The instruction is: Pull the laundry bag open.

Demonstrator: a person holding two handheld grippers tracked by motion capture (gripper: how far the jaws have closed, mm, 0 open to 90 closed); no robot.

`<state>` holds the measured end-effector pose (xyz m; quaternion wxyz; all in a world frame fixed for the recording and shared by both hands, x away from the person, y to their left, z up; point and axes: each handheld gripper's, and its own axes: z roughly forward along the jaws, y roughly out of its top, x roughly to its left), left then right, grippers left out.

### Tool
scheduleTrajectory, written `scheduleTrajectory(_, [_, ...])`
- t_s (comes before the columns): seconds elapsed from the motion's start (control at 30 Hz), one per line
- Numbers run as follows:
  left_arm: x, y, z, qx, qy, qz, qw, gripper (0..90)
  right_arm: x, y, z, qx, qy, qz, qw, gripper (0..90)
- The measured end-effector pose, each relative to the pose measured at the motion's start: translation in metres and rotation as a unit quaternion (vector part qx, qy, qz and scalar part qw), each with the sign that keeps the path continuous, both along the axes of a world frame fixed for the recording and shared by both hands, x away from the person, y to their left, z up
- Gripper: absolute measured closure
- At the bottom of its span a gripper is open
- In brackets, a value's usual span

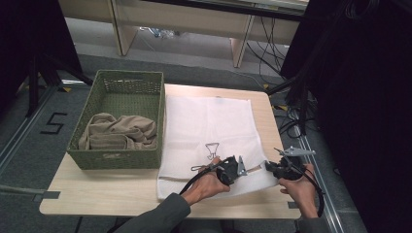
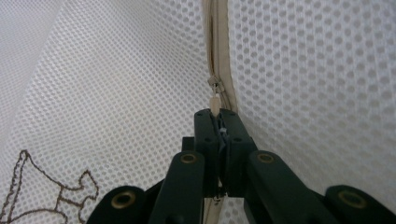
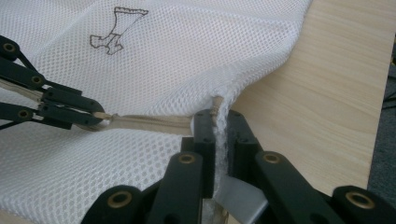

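A white mesh laundry bag (image 1: 209, 121) lies flat on the wooden table (image 1: 97, 189), with a brown stitched motif (image 1: 212, 150) near its front. A beige zipper (image 3: 149, 122) runs along the bag's near edge. My left gripper (image 2: 217, 114) is shut on the zipper pull tab (image 2: 215, 101), just below the slider (image 2: 214, 84). In the high view the left gripper (image 1: 247, 169) sits on the bag's front right part. My right gripper (image 3: 219, 119) is shut on the bag's mesh edge at the zipper's end, at the bag's front right corner (image 1: 268, 166). The left gripper (image 3: 95, 115) appears at the left of the right gripper view.
A green woven basket (image 1: 116, 160) holding a crumpled beige cloth (image 1: 119, 131) stands on the table's left side, touching the bag's left edge. Bare wood (image 3: 317, 93) shows to the right of the bag. Dark stands and cables flank the table on the floor.
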<state>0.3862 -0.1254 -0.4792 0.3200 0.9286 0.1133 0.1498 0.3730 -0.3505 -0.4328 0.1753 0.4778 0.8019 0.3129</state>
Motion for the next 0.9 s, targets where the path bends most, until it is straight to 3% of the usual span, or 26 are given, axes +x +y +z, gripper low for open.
scheduleTrajectory(0.43, [-0.005, 0.021, 0.002, 0.020, 0.000, -0.005, 0.9998, 87.0, 0.000, 0.001, -0.001, -0.007, 0.003, 0.005, 1.0000, 85.4])
scheduleTrajectory(0.47, [-0.004, 0.027, -0.001, 0.044, -0.009, -0.002, 0.9990, 89.9, 0.000, 0.001, -0.001, -0.024, 0.002, -0.001, 0.9997, 85.5])
scheduleTrajectory(0.5, [-0.004, 0.027, -0.001, 0.044, -0.009, -0.002, 0.9990, 89.9, 0.000, 0.001, -0.001, -0.024, 0.002, -0.001, 0.9997, 85.5])
scheduleTrajectory(0.53, [-0.003, 0.031, -0.003, 0.037, -0.009, 0.006, 0.9992, 89.9, 0.000, -0.001, 0.000, -0.041, -0.001, -0.005, 0.9991, 85.4])
scheduleTrajectory(0.63, [0.001, 0.036, -0.004, 0.032, -0.004, 0.008, 0.9994, 89.8, 0.000, -0.006, 0.001, 0.017, 0.001, -0.009, 0.9998, 85.5])
scheduleTrajectory(0.73, [0.001, 0.028, -0.005, 0.009, 0.002, 0.000, 1.0000, 89.2, 0.000, 0.000, 0.001, 0.005, -0.002, 0.000, 1.0000, 85.4])
scheduleTrajectory(0.9, [0.000, 0.012, -0.007, 0.011, 0.006, -0.013, 0.9998, 82.4, 0.000, -0.001, 0.001, 0.007, 0.000, 0.003, 1.0000, 85.4])
